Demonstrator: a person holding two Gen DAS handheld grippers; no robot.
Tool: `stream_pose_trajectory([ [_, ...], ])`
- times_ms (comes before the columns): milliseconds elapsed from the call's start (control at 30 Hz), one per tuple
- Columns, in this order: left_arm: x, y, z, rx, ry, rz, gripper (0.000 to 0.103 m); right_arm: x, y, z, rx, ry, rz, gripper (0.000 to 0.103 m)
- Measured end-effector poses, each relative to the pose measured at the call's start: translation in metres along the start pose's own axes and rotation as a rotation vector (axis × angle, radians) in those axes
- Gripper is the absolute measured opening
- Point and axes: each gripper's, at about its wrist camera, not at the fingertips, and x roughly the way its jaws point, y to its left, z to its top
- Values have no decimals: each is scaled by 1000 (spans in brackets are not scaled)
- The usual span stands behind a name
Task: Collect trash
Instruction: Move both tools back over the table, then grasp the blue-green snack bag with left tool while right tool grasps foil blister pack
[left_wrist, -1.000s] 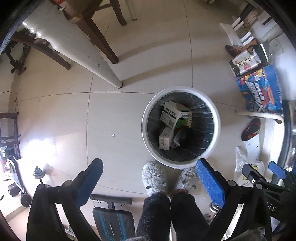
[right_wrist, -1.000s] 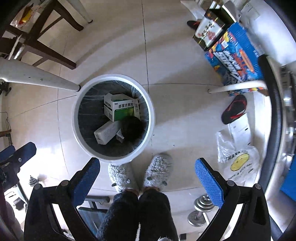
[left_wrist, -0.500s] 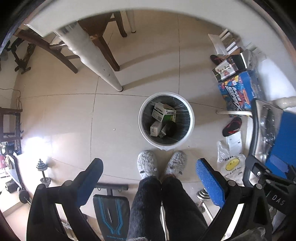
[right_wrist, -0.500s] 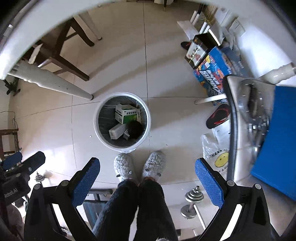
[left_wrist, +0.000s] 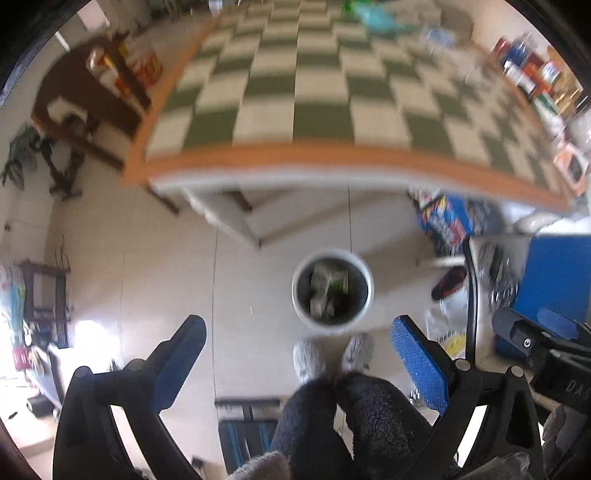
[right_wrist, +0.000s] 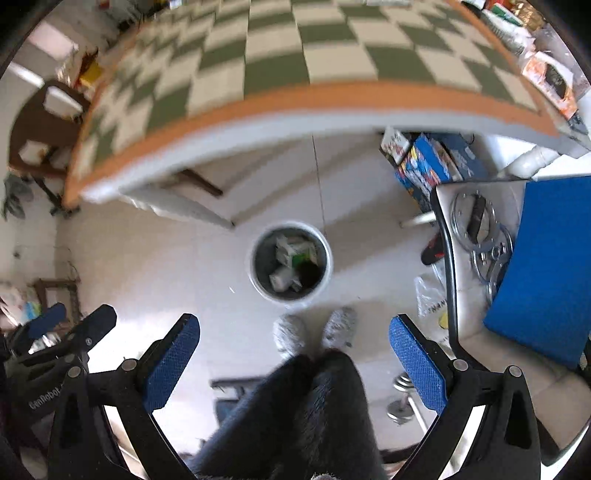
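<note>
While grippers gape, trash bin (left_wrist: 332, 291) far below

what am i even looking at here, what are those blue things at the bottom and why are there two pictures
No robot here: a person holds a two-finger grabbing tool in each hand, with a fisheye camera on each. One picture looks along the left tool, the other along the right tool. The blue things are their padded fingers, spread open and holding nothing. Below stand the person's grey fuzzy slippers beside a round white trash bin holding small cardboard boxes. Ahead is a green-and-white checkered table with packages along its right edge.
</note>
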Motion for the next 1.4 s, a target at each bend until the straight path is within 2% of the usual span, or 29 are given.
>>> stream_pose_trajectory([
  [200,-30,-11,84,15,-132,87,103,-63,-7,75,100,-109,48,103],
  [333,-24,-23,144,-15,-140,105,103,-85,-32,137,182,-158,44,103],
  [433,-10,-40,193,-34,-128,126,103,-82,-65,202,290,-165,50,103],
  [533,10,-60,241,-55,-108,156,103,-62,-97,269,376,-164,65,103],
  [667,49,-86,302,-87,-23,192,103,-7,-143,379,507,-135,24,103],
  [833,90,-108,361,-92,47,236,103,62,-182,471,627,-45,3,103],
  [933,105,-111,389,-117,75,242,103,94,-186,505,641,-6,-28,101],
  [967,109,-112,398,-125,81,241,103,103,-183,513,634,5,-46,103],
  [1100,122,-119,433,-126,100,244,103,117,-150,534,434,8,-216,98],
  [1133,124,-120,442,-126,99,240,103,116,-145,534,396,-17,-221,91],
  [1200,126,-124,459,-129,94,225,103,113,-133,537,252,-39,-224,71],
  [1267,131,-127,479,-142,93,191,103,110,-127,538,151,-26,-251,58],
  [1300,133,-128,488,-153,95,170,103,107,-129,538,119,-25,-250,56],
  [1333,136,-129,497,-165,97,147,103,104,-131,538,108,-28,-250,36],
  [1367,139,-130,508,-179,101,122,103,99,-134,541,99,-35,-251,23],
  [1400,143,-131,520,-195,107,91,103,92,-137,546,101,-49,-233,23],
])
